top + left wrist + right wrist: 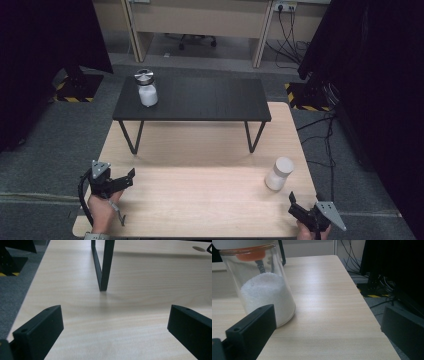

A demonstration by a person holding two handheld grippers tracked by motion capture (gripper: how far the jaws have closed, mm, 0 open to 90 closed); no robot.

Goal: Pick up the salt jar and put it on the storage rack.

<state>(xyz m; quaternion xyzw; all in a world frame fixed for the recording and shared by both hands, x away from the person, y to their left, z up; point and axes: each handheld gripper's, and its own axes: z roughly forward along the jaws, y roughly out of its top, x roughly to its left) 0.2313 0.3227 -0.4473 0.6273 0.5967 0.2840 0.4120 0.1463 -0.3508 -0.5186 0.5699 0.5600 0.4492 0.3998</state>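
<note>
A glass jar with a white lid [278, 173] stands on the wooden table [200, 200] at the right; it holds white powder [268, 296]. A second jar with a metal lid [147, 88] stands on the left end of the small black table [200, 100]. My right gripper [303, 212] is at the near right edge, just behind the white-lidded jar, open and holding nothing. In the right gripper view the jar sits left of the gap [327, 332]. My left gripper [120, 182] is at the near left, open and bare [115, 332].
The black table's leg [103, 267] stands ahead of the left gripper. Grey carpet [50, 150] surrounds the wooden table. Cables [325, 130] trail on the floor at the right, and black curtains hang on both sides.
</note>
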